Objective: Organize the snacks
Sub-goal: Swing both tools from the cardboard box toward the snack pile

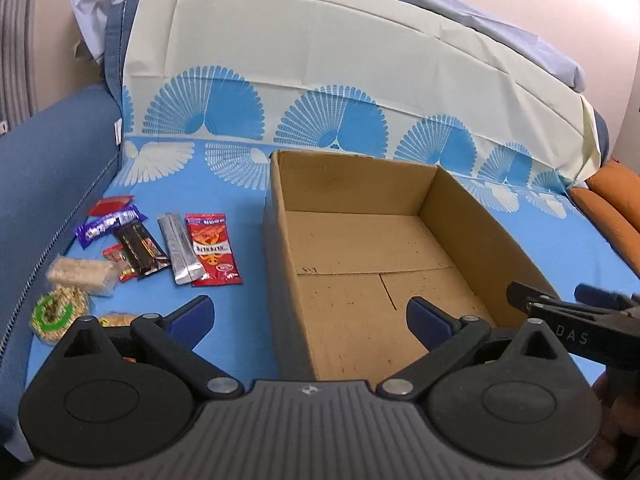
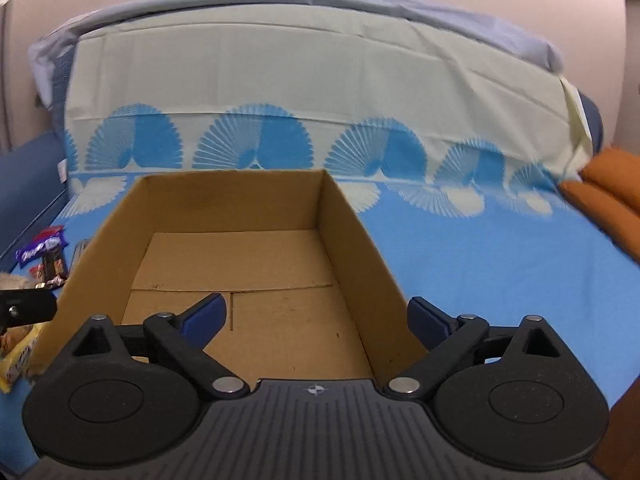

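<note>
Snacks lie in a loose cluster on the blue patterned cloth (image 1: 240, 312), left of the open cardboard box (image 1: 280, 264): a red packet (image 1: 212, 250), a silver stick (image 1: 180, 250) touching its left edge, a dark bar (image 1: 140, 250), a purple wrapper (image 1: 108, 226) farther back, and a pale rice bar (image 1: 82, 274) nearer. Nothing rests inside the box. The left gripper (image 1: 310, 320) hovers near the box's left wall with fingers spread wide, holding nothing. The right gripper (image 2: 316, 320) hangs over the box's near right corner, its fingers likewise wide apart.
</note>
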The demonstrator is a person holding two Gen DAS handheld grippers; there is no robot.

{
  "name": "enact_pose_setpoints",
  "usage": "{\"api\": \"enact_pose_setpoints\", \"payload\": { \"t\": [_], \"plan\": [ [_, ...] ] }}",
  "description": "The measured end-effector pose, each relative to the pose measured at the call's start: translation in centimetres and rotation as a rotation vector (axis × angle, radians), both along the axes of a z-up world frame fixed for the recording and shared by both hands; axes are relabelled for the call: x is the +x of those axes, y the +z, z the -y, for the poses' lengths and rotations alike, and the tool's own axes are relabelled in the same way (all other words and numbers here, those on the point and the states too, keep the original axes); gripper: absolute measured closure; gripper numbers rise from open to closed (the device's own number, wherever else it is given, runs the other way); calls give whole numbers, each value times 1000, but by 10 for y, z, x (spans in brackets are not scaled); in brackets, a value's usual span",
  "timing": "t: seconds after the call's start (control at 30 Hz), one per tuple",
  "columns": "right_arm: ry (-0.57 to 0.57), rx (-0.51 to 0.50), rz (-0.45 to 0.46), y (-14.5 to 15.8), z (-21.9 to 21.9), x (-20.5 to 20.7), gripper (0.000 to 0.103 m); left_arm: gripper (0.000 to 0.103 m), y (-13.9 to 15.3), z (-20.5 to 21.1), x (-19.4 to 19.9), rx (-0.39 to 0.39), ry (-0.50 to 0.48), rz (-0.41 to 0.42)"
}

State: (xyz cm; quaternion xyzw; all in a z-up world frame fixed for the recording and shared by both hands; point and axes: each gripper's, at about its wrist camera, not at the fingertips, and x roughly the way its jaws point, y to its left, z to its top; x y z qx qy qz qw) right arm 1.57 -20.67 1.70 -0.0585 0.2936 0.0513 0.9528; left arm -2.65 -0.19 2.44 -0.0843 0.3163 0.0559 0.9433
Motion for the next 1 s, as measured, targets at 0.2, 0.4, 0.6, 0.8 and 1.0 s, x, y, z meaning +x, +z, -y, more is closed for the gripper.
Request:
{"api": "enact_pose_setpoints", "payload": {
  "t": [0.2,0.4,0.6,0.8,1.0],
  "plan": [
    [-24,13,-25,-16,15,-3,10,1,-5,3,4,-39,-26,-51],
    [-87,-10,-78,-19,36,5,10,1,-7,4,4,-41,-34,-71],
    [-143,4,-211,-37,46,17,21,1,-5,5,4,-50,-40,-72],
    [-129,37,-238,-35,53,16,25,1,-5,7,4,-50,-40,-78],
    [-120,6,-219,-34,51,11,25,1,-6,8,5,-52,-44,-82]
  ]
}}
